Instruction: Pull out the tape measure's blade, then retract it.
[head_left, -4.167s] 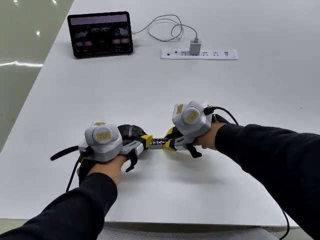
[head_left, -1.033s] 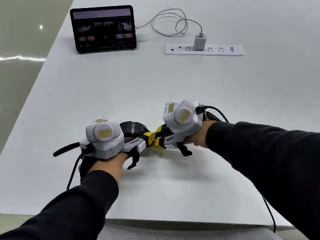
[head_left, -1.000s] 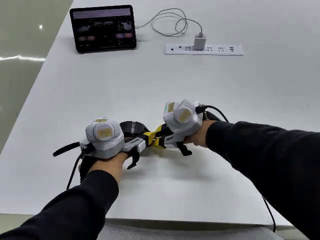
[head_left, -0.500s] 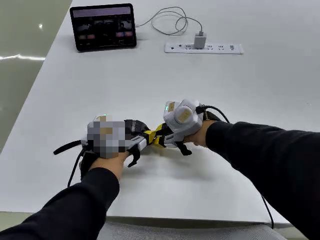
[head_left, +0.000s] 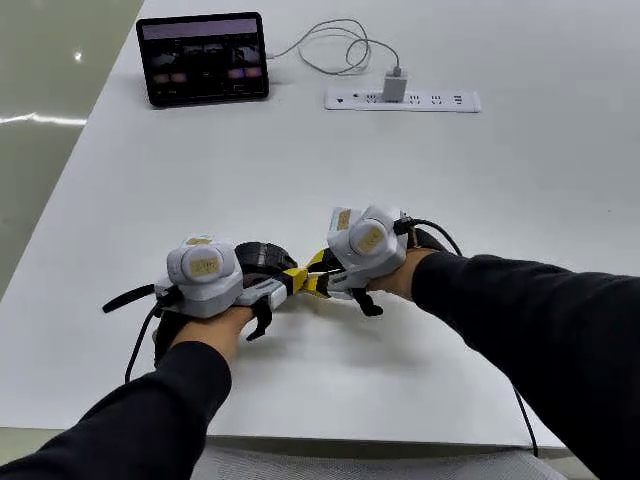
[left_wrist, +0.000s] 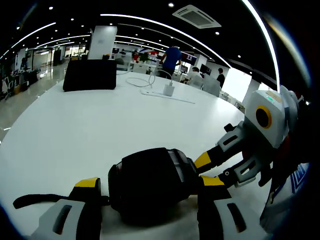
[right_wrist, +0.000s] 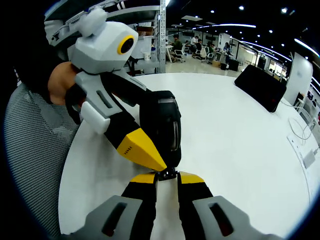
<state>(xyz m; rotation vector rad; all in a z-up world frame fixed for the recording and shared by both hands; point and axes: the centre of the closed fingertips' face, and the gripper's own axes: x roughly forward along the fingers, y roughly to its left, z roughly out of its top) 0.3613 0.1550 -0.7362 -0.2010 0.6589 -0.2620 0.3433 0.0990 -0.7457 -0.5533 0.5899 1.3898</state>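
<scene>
Clamping the black tape measure (left_wrist: 150, 181) between its 2 yellow-tipped jaws, your left gripper (head_left: 287, 283) holds the case on the white table (head_left: 300, 170), lower centre of the head view. Your right gripper (right_wrist: 167, 176) meets it there, jaws pinched together on the blade's small end hook (right_wrist: 167, 174), which sits right against the case mouth. A tablet (head_left: 203, 58) stands upper left, a power strip (head_left: 402, 100) upper centre.

No legible text, brand or number. Tablet (head_left: 203, 58) screen shows coloured tiles, too small to read; power strip (head_left: 402, 100) markings are likewise unreadable.
</scene>
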